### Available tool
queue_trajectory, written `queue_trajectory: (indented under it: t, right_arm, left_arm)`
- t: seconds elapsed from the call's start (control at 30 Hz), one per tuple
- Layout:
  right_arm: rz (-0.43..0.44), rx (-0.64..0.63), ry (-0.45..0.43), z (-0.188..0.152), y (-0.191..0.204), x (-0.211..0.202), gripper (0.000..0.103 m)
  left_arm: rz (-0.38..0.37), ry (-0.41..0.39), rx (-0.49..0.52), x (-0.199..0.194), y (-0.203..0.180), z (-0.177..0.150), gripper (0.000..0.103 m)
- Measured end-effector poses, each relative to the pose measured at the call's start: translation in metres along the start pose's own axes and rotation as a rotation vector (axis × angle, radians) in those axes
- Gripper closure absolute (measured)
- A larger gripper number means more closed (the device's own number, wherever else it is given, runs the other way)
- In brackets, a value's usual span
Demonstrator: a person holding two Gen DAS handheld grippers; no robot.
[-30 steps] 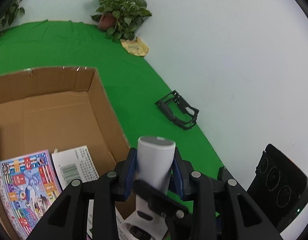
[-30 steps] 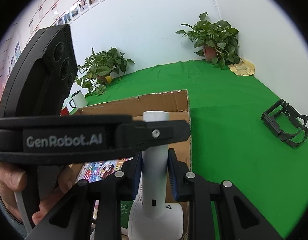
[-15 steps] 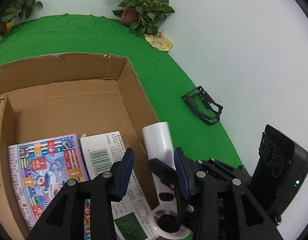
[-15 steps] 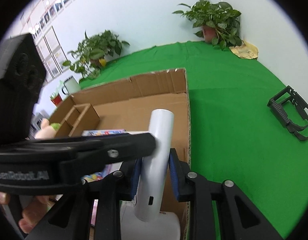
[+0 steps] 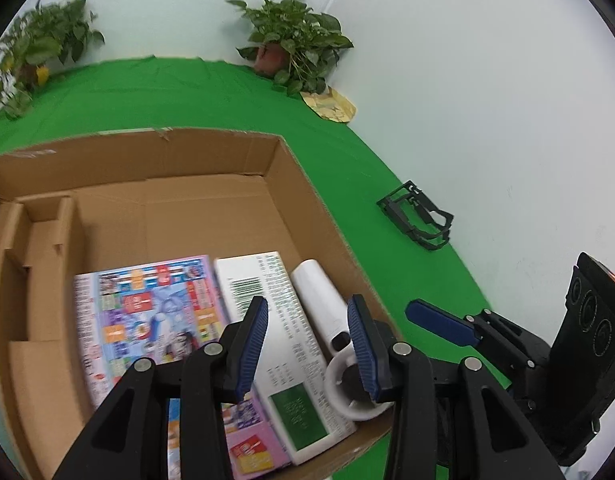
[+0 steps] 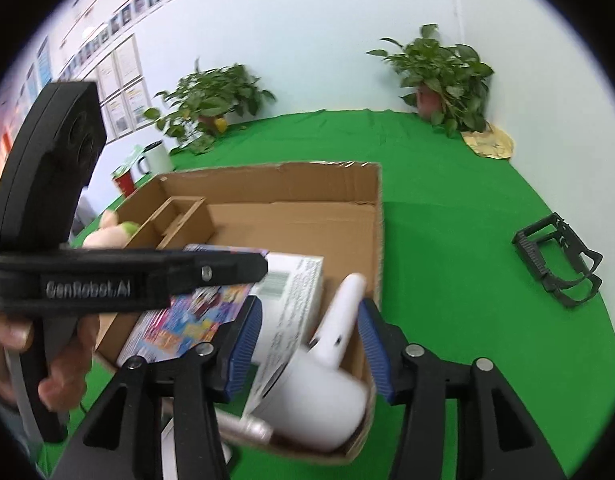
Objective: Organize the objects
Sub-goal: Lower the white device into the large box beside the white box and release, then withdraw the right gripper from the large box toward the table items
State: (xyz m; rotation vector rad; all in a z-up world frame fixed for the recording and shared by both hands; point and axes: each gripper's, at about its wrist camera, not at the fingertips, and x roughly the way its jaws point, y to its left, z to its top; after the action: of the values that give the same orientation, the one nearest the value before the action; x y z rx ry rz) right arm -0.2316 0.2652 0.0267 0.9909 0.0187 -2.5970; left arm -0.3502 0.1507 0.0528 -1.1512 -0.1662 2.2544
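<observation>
White hair dryer [image 5: 327, 312] lies in the cardboard box [image 5: 227, 152] by the books – packed neatly. Left gripper [image 5: 307, 336] and right gripper [image 6: 307, 344] – both wide apart, holding nothing.

Both claws off dryer [image 5: 327, 312], now boxed.

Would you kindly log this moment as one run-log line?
left gripper: open | right gripper: open | white handheld hair dryer: lying in brown cardboard box, beside white barcoded carton | phase: released
</observation>
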Motion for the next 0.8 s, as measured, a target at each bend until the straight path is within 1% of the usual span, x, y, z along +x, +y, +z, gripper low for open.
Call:
queue_trajectory:
  t: [0.07,0.1,0.13,0.17,0.2,0.23,0.3,0.33,0.37,0.43,0.6,0.7,0.73,0.8]
  right_arm:
    - [0.000,-0.016,0.015,-0.007,0.005,0.000,0.051]
    - [-0.009,-0.021,0.023,-0.011,0.008,0.000,0.047]
    - [-0.012,-0.020,0.023,-0.015,0.010,0.000,0.042]
    - [-0.019,-0.013,0.016,-0.019,0.011,-0.002,0.025]
    - [-0.029,-0.007,0.003,-0.022,0.012,-0.004,0.012]
    - [-0.057,0.001,-0.027,-0.026,0.013,-0.010,0.012]
    - [-0.110,0.006,-0.079,-0.036,0.018,-0.024,0.010]
    - [-0.113,0.009,-0.092,-0.040,0.021,-0.029,0.008]
    - [-0.123,0.006,-0.109,-0.045,0.025,-0.036,0.000]
    - [-0.142,-0.012,-0.126,-0.051,0.035,-0.047,0.001]
    - [-0.141,-0.078,-0.162,-0.062,0.068,-0.077,0.001]
    - [-0.110,-0.058,-0.181,-0.067,0.080,-0.093,0.001]
    - [-0.098,-0.050,-0.188,-0.070,0.085,-0.098,0.001]
    - [-0.078,-0.051,-0.194,-0.075,0.095,-0.104,0.001]
  left_arm:
    - [0.061,-0.056,0.041,-0.020,-0.006,-0.011,0.049]
    - [0.106,-0.098,0.074,-0.033,-0.011,-0.018,0.038]
    - [0.152,-0.137,0.103,-0.044,-0.016,-0.026,0.024]
    - [0.204,-0.181,0.130,-0.057,-0.022,-0.035,0.017]
    - [0.256,-0.227,0.152,-0.071,-0.027,-0.045,0.006]
    - [0.296,-0.261,0.166,-0.083,-0.030,-0.053,0.000]
    - [0.363,-0.323,0.198,-0.109,-0.039,-0.073,0.000]
    - [0.385,-0.338,0.207,-0.121,-0.041,-0.080,0.000]
    - [0.406,-0.353,0.212,-0.132,-0.043,-0.088,0.000]
    - [0.442,-0.381,0.215,-0.156,-0.046,-0.102,0.000]
    - [0.500,-0.395,0.183,-0.213,-0.046,-0.126,0.000]
    - [0.541,-0.411,0.186,-0.238,-0.051,-0.144,0.000]
    - [0.546,-0.413,0.187,-0.244,-0.053,-0.151,0.000]
    - [0.527,-0.417,0.176,-0.251,-0.055,-0.166,0.000]
